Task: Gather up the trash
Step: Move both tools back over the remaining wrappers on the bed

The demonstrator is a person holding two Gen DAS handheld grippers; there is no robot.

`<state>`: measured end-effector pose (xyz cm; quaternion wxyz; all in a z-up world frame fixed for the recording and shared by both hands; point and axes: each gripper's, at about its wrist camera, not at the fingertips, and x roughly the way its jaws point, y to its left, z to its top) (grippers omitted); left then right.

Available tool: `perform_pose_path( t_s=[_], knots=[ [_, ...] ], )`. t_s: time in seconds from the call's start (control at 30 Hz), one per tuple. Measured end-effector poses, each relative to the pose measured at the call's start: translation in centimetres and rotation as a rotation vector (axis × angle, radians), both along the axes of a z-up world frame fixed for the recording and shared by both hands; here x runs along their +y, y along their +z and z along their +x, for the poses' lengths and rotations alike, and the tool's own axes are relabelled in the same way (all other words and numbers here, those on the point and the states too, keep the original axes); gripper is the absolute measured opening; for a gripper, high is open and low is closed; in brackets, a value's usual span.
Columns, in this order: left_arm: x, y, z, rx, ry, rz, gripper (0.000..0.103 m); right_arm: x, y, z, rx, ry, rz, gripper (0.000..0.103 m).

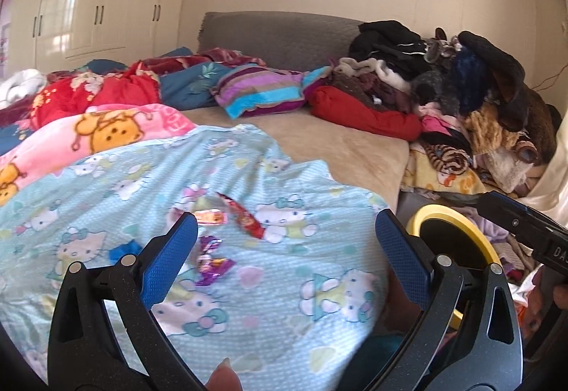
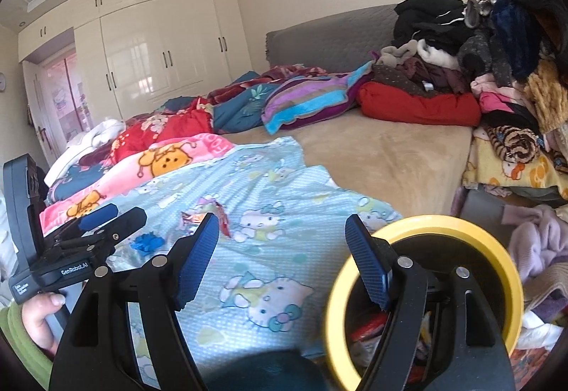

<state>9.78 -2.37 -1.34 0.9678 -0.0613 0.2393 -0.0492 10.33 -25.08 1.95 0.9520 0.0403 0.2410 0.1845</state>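
Several candy wrappers lie on a light blue cartoon-cat blanket (image 1: pixel 269 302): a red wrapper (image 1: pixel 245 217), an orange one (image 1: pixel 212 217), purple ones (image 1: pixel 210 258) and a blue scrap (image 1: pixel 125 249). My left gripper (image 1: pixel 287 217) hovers over them, open, with nothing between its pads. My right gripper (image 2: pixel 282 218) is also open and empty, held over the blanket's near edge. Its right finger stands in front of a yellow-rimmed black bin (image 2: pixel 431 222) with trash inside. In the right wrist view the red wrapper (image 2: pixel 223 222) and the blue scrap (image 2: pixel 147 242) lie ahead. My left gripper (image 2: pixel 117 213) is at the left there, in a hand (image 2: pixel 37 318).
The bed carries a pink cartoon blanket (image 1: pixel 103 131), red and blue quilts, a striped pillow (image 1: pixel 262 91) and a bare tan sheet (image 1: pixel 340 146). A tall heap of clothes (image 1: pixel 461 96) stands to the right. The bin (image 1: pixel 458 226) sits beside the bed's near right corner. White wardrobes line the far wall.
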Motion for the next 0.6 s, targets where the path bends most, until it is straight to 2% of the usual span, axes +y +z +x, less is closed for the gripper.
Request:
perform_pose_path(
  t_s=[0.6],
  knots=[
    [6.9,-1.1,-0.3,0.027,0.130,-0.030,0.092,7.9,-2.3,1.7,0.051,0.125,-0.009,0.071]
  ],
)
